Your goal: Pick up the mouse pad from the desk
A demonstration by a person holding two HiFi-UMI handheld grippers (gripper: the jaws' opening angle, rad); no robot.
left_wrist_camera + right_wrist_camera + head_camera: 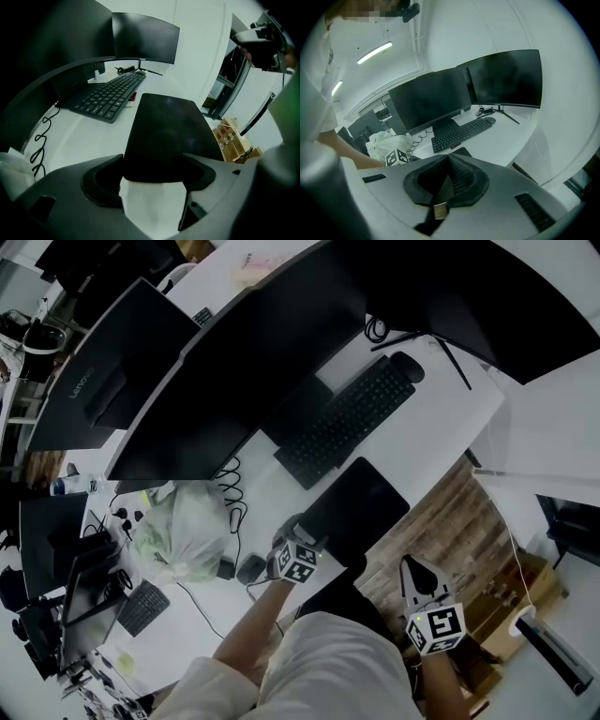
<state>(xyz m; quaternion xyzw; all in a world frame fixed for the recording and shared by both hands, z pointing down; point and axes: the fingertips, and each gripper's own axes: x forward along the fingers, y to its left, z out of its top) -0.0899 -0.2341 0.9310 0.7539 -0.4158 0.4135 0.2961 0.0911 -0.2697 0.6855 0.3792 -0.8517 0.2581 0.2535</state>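
The black mouse pad (356,507) lies flat on the white desk (441,418), just in front of the keyboard (342,418). My left gripper (312,537) is at the pad's near left corner. In the left gripper view the mouse pad (164,131) fills the middle, its near edge sitting between the jaws of my left gripper (154,177), which stand wide open and do not press on it. My right gripper (413,570) hangs off the desk over the wooden floor; in its own view my right gripper (450,161) has its jaws together with nothing in them.
A black mouse (408,367) rests past the keyboard's far end. Two big dark monitors (272,343) stand behind. A white plastic bag (183,531), coiled cables (230,488) and a small dark object (251,568) crowd the desk left of the pad. Cardboard boxes (525,601) sit on the floor.
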